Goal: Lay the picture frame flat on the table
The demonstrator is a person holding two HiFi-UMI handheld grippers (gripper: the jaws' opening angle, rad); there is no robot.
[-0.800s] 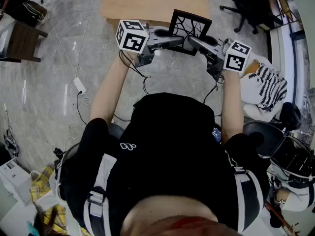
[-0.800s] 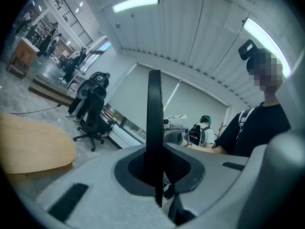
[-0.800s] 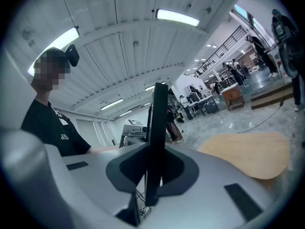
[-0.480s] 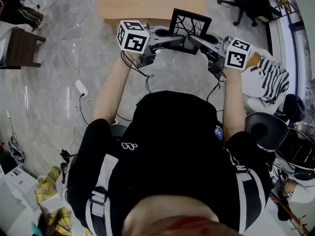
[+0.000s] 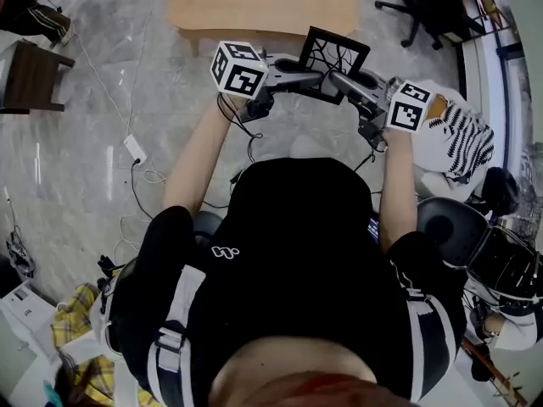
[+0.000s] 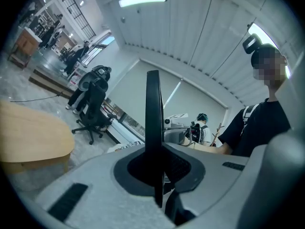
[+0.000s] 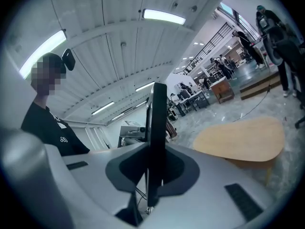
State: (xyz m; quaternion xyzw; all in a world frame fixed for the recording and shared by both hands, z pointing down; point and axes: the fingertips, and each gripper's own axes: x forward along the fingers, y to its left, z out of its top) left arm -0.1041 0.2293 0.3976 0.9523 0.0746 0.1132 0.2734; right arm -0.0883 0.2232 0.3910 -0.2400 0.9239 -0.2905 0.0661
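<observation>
Two grippers clamp the black picture frame [image 5: 338, 53] by its lower rim. The left gripper [image 5: 312, 75] and right gripper [image 5: 337, 80] have their jaws nearly closed on the thin edge. The frame is upright in the air, just short of the oval wooden table [image 5: 254, 7]. It looks light and stiff, with openwork that is likely fragile. Hold the solid outer rim, not the lattice.
</observation>
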